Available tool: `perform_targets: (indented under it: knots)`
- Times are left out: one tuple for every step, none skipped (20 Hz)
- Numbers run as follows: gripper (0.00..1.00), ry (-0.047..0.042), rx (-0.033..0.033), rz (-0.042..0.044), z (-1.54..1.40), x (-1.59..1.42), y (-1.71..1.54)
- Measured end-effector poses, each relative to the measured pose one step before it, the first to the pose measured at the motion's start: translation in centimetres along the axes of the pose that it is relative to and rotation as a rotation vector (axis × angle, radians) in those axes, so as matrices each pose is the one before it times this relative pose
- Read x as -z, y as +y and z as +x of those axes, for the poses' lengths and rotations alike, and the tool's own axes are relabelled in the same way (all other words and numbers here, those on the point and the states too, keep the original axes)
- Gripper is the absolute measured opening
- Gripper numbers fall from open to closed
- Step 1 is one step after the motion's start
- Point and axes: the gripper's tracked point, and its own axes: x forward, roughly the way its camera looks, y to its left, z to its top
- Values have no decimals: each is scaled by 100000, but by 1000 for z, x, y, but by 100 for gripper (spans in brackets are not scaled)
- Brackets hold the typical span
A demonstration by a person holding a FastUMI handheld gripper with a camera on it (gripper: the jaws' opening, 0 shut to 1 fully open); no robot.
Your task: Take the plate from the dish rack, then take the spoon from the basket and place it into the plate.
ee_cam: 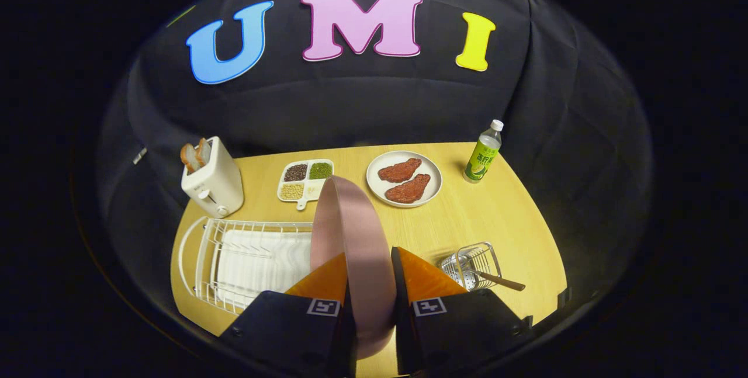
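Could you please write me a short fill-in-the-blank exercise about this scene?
1. The gripper is shut on the ____ plate.
2. The spoon lies in the wire ____.
3. The toaster holds slices of ____.
4. The white plate carries ____ pieces of meat.

Missing words: pink; basket; bread; two

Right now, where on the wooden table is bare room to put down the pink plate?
The gripper holds the pink plate. Bare wood lies between the white steak plate, the green bottle and the wire basket. The white dish rack, toaster and bean tray crowd the other side.
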Motion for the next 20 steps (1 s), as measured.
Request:
perform_targets:
  knots:
    - [30, -103, -1884, 1156, -991, 203, -285]
    - [30, 169, -1778, 997, -974, 489, -294]
    - [30, 302, -1745, 1297, -922, 578, -293]
    - [30, 734, -1847, 1287, -898, 773, -258]
    - [30, 907, -1707, 1308, -789, 891, -217]
    - [30, 1145, -1444, 1338, -884, 1016, -372]
    - [30, 1626, -1168, 1759, -754, 1128, -377]
    - [30, 1832, -1256, 2005, -638, 1235, -303]
    - [30, 2075, -1358, 1650, -429, 1202, -276]
    - [30, 2262, -1089, 946, -328, 1381, -389]
    - [30, 2461, -406, 346, -307, 1331, -505]
    - [30, 1965, -323, 228, -247, 1291, -410]
    - [30, 1655, -575, 1128, -293, 1174, -320]
    - [30, 2068, -1016, 1524, -290, 1220, -72]
    - [30, 2169, -989, 1541, -140, 1190, -88]
    - [30, 2157, -474, 1532, -132, 1349, -256]
    - [30, 1990, -444, 1049, 25, 1064, -191]
    - [30, 2119, -294, 468, 151, 1104, -118]
    - [30, 2264, -13, 213, 377, 980, -215]
    - [30, 2195, -265, 617, 455, 942, -77]
